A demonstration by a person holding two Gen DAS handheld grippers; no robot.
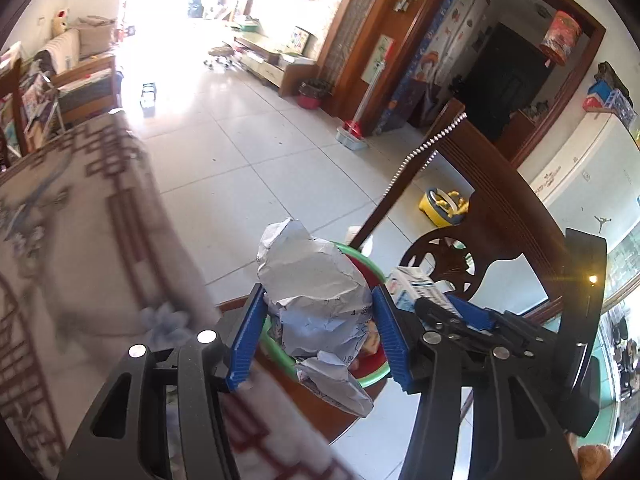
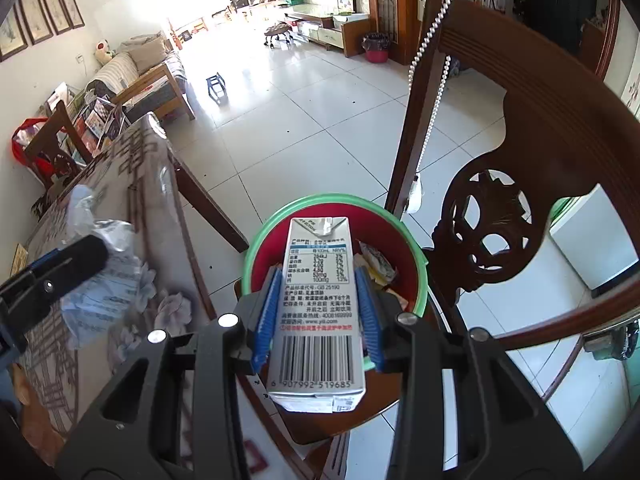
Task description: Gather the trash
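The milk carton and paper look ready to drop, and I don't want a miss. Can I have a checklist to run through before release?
1. Right gripper shut on the milk carton: ok.
2. Left gripper shut on the crumpled paper: ok.
3. Carton's far end over the red bin: ok.
4. Paper over the bin's opening: cannot tell; in the left wrist view it hides much of the rim.
5. Room in the bin: ok, some wrappers inside.
6. Grippers clear of each other: ok, though close.
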